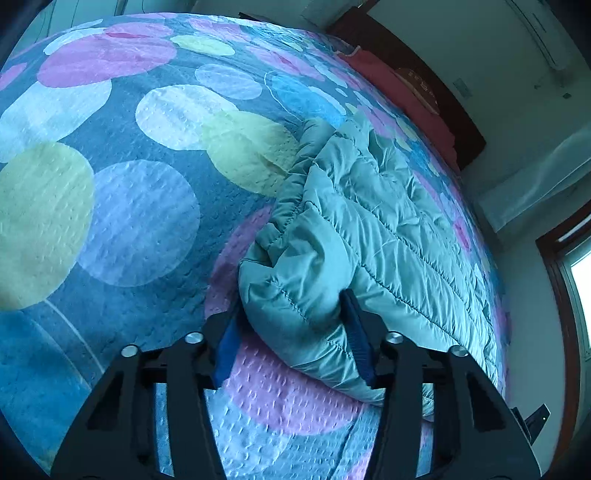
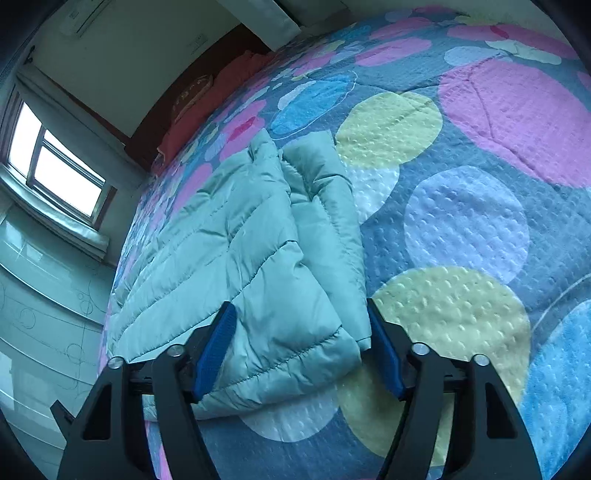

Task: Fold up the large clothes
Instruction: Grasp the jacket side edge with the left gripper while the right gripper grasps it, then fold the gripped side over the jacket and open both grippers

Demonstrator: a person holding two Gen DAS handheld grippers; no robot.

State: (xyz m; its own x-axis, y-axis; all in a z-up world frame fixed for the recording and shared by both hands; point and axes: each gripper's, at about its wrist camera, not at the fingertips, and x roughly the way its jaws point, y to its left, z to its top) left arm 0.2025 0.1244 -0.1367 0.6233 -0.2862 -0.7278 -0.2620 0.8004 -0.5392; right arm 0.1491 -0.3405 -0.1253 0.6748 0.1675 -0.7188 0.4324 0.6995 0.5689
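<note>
A pale teal quilted puffer jacket [image 1: 369,236] lies on a bed, partly folded over itself, with one bulky end reaching toward each camera. In the left wrist view the left hand-held gripper [image 1: 291,332] has its blue-padded fingers spread wide on either side of a rounded, bunched end of the jacket; the right pad [image 1: 356,334] presses against the fabric, while the left pad [image 1: 227,350] sits just beside it, and whether it touches cannot be told. In the right wrist view the right hand-held gripper [image 2: 301,347] is likewise wide, its two pads straddling a folded corner of the jacket [image 2: 266,266], with the padding bulging between them rather than pinched. An elasticated, gathered edge runs along the jacket's left side in the left view. The underside of the jacket, and how many layers are stacked, are hidden; its far end narrows out of clear sight toward the head of the bed. The bedspread [image 1: 140,221] is blue, textured, and printed with large pink, yellow, lilac and white circles. Beyond it stand a dark wooden headboard [image 1: 417,74] with a red pillow [image 1: 402,92], pale walls, a wall-mounted air conditioner [image 2: 86,16] and a bright window [image 2: 55,166].
</note>
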